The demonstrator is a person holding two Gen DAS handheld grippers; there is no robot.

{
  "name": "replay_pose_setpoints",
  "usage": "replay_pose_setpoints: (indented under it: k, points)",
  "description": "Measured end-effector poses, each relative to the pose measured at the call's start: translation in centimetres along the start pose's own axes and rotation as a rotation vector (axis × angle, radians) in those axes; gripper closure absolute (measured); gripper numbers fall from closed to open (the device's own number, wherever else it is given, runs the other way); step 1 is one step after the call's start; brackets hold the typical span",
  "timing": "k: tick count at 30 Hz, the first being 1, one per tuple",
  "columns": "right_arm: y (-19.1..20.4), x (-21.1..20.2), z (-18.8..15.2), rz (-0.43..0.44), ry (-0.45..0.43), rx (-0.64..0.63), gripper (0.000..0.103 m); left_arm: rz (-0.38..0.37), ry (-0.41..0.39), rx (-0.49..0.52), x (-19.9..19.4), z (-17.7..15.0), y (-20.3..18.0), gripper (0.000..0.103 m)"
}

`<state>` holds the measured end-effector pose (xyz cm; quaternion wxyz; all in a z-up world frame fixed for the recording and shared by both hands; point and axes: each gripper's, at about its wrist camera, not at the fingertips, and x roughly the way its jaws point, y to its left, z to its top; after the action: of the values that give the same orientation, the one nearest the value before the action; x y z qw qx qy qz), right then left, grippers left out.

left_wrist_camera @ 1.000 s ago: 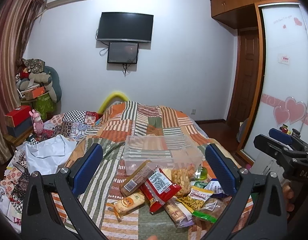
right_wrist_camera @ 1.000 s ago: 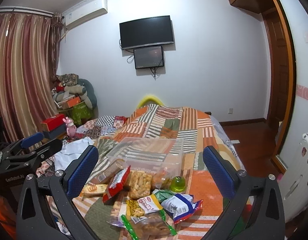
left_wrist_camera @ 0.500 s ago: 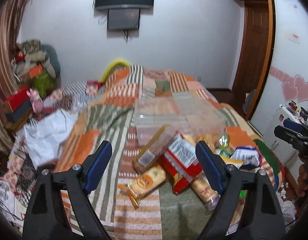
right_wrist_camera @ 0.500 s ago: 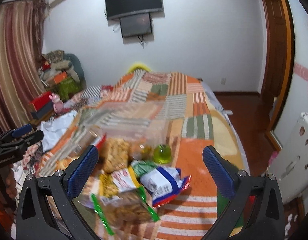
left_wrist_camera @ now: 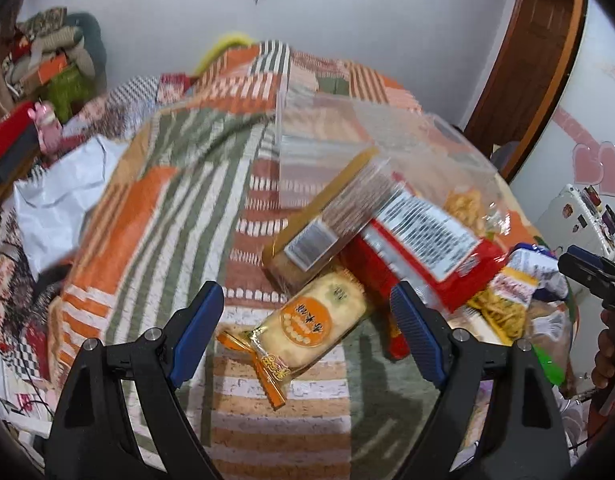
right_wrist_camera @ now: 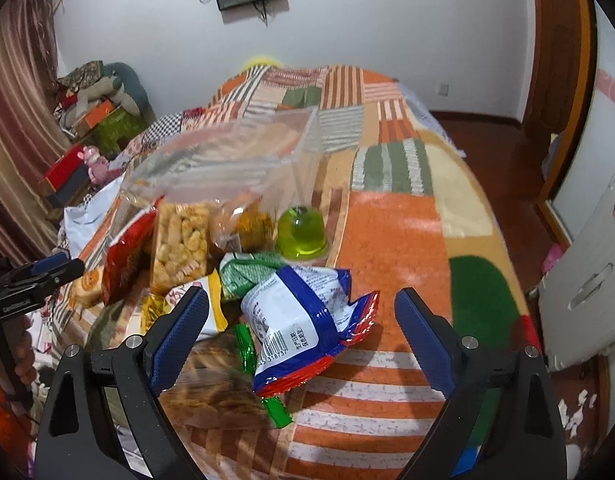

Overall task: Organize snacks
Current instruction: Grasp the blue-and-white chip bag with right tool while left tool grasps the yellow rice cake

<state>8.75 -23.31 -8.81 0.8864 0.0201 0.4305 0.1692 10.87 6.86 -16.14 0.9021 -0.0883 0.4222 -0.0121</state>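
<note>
Several packets lie heaped on the bed (left_wrist_camera: 155,208) in the left wrist view, just in front of the clear plastic bin (left_wrist_camera: 347,136) that I take to be their destination. The left gripper (left_wrist_camera: 303,316) is angled down over the rice-cracker packet (left_wrist_camera: 315,320), jaws parted with nothing pressed between them, and they have just been closing a little. That packet's far end is tucked under the brown biscuit pack (left_wrist_camera: 327,216) and beside the red bag (left_wrist_camera: 423,240). The risk I see: closing here could catch the neighbouring wrappers too, or a lift could drag the stack and spill it across the soft quilt. Crackers may also snap under a hard squeeze. The right gripper (left_wrist_camera: 591,276) shows at the far edge with fingers (left_wrist_camera: 603,356) on its handle.

Seen from the right wrist, the right gripper (right_wrist_camera: 299,320) tilts down at the blue-and-white bag (right_wrist_camera: 299,316), jaws wide and just narrowing, with the bag between them but unpressed. The puffy, slick bag could slide out or burst if pinched at its belly. It overlaps the green-edged cookie bag (right_wrist_camera: 223,384), which might come along. The green jelly cup (right_wrist_camera: 301,232) stands near and could be knocked over.
</note>
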Motion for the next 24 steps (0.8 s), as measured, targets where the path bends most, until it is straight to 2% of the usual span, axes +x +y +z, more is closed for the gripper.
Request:
replay_pose_setpoints:
  k: [7, 11, 14, 15, 18, 22, 24]
  points:
    - [-0.2, 2.0, -0.3, 0.019, 0.066, 0.013, 0.010, -0.027, 0.087, -0.033, 3.0, -0.3, 1.0, 0.017]
    - [-0.5, 3.0, -0.6, 0.039, 0.100, 0.040, 0.011, -0.031, 0.100, -0.018, 3.8, -0.6, 0.9, 0.018]
    - [-0.8, 3.1, -0.9, 0.062, 0.122, 0.058, 0.026, -0.047, 0.115, -0.002, 4.0, -1.0, 0.4, 0.027]
    - [-0.9, 3.2, -0.9, 0.067, 0.130, 0.066, 0.035, -0.040, 0.113, 0.010, 4.0, -1.2, 0.2, 0.030]
    - [-1.4, 3.4, -1.1, 0.096, 0.141, 0.107, 0.039, -0.030, 0.118, 0.052, 3.7, -1.5, -0.4, 0.040]
    - [-1.3, 3.0, -1.3, 0.077, 0.123, 0.103, 0.044, -0.038, 0.123, 0.067, 3.3, -1.9, -0.6, 0.049]
    - [-1.2, 2.9, -1.2, 0.071, 0.115, 0.094, 0.046, -0.041, 0.124, 0.072, 3.1, -2.1, -0.6, 0.058]
